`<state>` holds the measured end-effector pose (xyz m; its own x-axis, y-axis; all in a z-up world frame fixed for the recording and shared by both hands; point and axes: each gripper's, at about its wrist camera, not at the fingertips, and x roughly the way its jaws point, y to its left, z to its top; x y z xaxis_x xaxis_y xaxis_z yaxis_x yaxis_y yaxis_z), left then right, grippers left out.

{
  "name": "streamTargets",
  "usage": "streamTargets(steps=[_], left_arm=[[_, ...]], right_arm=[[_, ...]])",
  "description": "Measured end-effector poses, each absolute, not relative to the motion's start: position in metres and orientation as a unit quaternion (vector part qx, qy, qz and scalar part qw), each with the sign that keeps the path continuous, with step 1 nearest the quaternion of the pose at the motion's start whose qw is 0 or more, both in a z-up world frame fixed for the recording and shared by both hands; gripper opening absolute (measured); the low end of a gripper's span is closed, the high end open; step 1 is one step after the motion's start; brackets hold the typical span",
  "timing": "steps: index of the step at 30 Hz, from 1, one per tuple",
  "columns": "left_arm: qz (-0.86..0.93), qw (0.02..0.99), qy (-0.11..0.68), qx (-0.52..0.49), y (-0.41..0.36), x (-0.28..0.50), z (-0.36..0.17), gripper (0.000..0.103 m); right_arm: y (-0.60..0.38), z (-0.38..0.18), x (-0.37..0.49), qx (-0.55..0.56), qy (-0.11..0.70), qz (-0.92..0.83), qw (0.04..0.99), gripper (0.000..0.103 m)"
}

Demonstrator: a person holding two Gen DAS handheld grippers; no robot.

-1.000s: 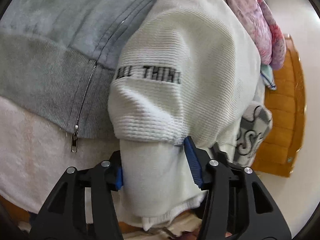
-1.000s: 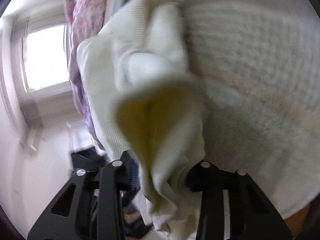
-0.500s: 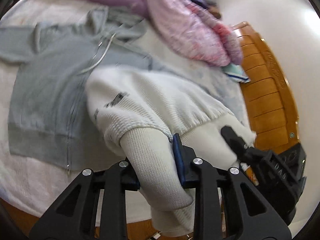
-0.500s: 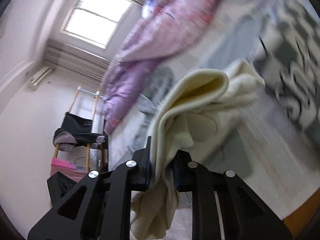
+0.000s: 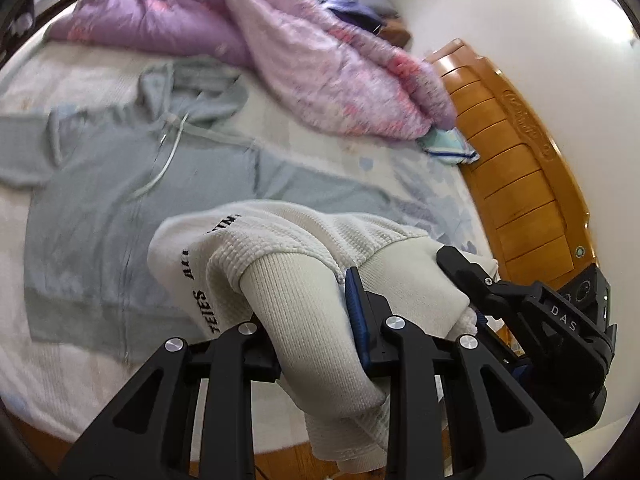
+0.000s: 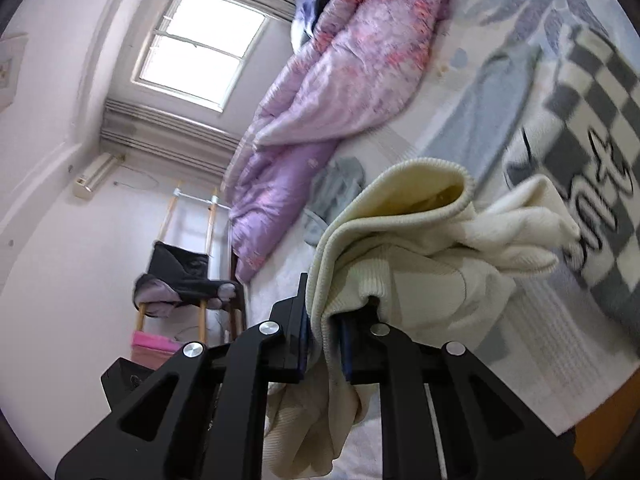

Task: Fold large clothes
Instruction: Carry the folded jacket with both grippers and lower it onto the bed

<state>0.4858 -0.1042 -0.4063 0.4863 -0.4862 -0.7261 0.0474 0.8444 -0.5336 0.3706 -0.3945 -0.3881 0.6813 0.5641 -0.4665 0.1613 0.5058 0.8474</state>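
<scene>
A white knit sweater point(image 5: 280, 248) with black lettering hangs above the bed, bunched between both grippers. My left gripper point(image 5: 308, 320) is shut on its ribbed cuff, the blue pad pressing into the knit. To the right in the left wrist view, my right gripper point(image 5: 476, 280) clamps another fold of the same garment. In the right wrist view my right gripper point(image 6: 324, 332) is shut on the sweater's point(image 6: 420, 248) ribbed edge, and cloth droops below the fingers.
A grey zip hoodie point(image 5: 120, 208) lies flat on the bed. A grey-and-white checkered garment point(image 6: 592, 92) lies near it. A purple quilt point(image 5: 280, 40) is heaped at the far side. A wooden bed board point(image 5: 520, 160) stands at the right. A chair with dark clothes point(image 6: 180, 276) is by the wall.
Both grippers have shut on the white sweater and risen with it off the bed, rolling as they went. The hoodie and quilt now show below.
</scene>
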Motion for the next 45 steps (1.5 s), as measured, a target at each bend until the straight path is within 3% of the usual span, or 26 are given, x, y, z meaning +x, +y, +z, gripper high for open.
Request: streamTargets(steps=[8, 12, 15, 20, 23, 24, 25, 26, 28, 30, 32, 38, 41, 45], left_arm=[[-0.253, 0.885, 0.331, -0.208, -0.198, 0.482, -0.306, 0.025], [-0.303, 0.896, 0.265, -0.190, -0.265, 0.456, -0.303, 0.025], [-0.303, 0.893, 0.300, -0.148, -0.325, 0.439, -0.363, 0.025], [-0.287, 0.847, 0.444, -0.051, -0.401, 0.414, -0.512, 0.026], [-0.272, 0.842, 0.464, -0.029, -0.407, 0.403, -0.546, 0.029], [-0.267, 0.842, 0.468, -0.035, -0.403, 0.403, -0.552, 0.031], [-0.263, 0.843, 0.467, -0.034, -0.400, 0.403, -0.553, 0.036], [-0.258, 0.844, 0.469, -0.034, -0.398, 0.404, -0.554, 0.048], [-0.261, 0.838, 0.478, -0.040, -0.392, 0.407, -0.556, 0.052], [-0.254, 0.838, 0.481, -0.039, -0.385, 0.407, -0.553, 0.065], [-0.236, 0.850, 0.468, -0.047, -0.371, 0.401, -0.547, 0.077], [-0.182, 0.868, 0.457, -0.070, -0.341, 0.414, -0.531, 0.083], [-0.182, 0.863, 0.463, -0.086, -0.340, 0.432, -0.529, 0.084], [-0.196, 0.827, 0.512, -0.126, -0.345, 0.445, -0.541, 0.085]], right_arm=[[-0.500, -0.296, 0.352, 0.479, 0.232, 0.165, 0.830, 0.012], [-0.572, -0.294, 0.315, 0.471, 0.192, 0.154, 0.847, 0.012], [-0.612, -0.340, 0.296, 0.474, 0.251, 0.091, 0.839, 0.012], [-0.661, -0.502, 0.273, 0.494, 0.410, -0.049, 0.765, 0.012], [-0.664, -0.554, 0.265, 0.522, 0.435, -0.066, 0.731, 0.012], [-0.664, -0.556, 0.264, 0.518, 0.435, -0.065, 0.734, 0.012], [-0.662, -0.559, 0.263, 0.514, 0.436, -0.062, 0.736, 0.012], [-0.661, -0.562, 0.262, 0.518, 0.439, -0.063, 0.732, 0.015], [-0.660, -0.562, 0.261, 0.507, 0.452, -0.069, 0.730, 0.019], [-0.662, -0.561, 0.257, 0.489, 0.465, -0.088, 0.733, 0.027], [-0.657, -0.554, 0.254, 0.471, 0.479, -0.104, 0.734, 0.027], [-0.619, -0.518, 0.251, 0.412, 0.476, -0.123, 0.767, 0.028], [-0.596, -0.511, 0.265, 0.379, 0.489, -0.128, 0.775, 0.055], [-0.599, -0.536, 0.249, 0.448, 0.479, -0.173, 0.735, 0.058]])
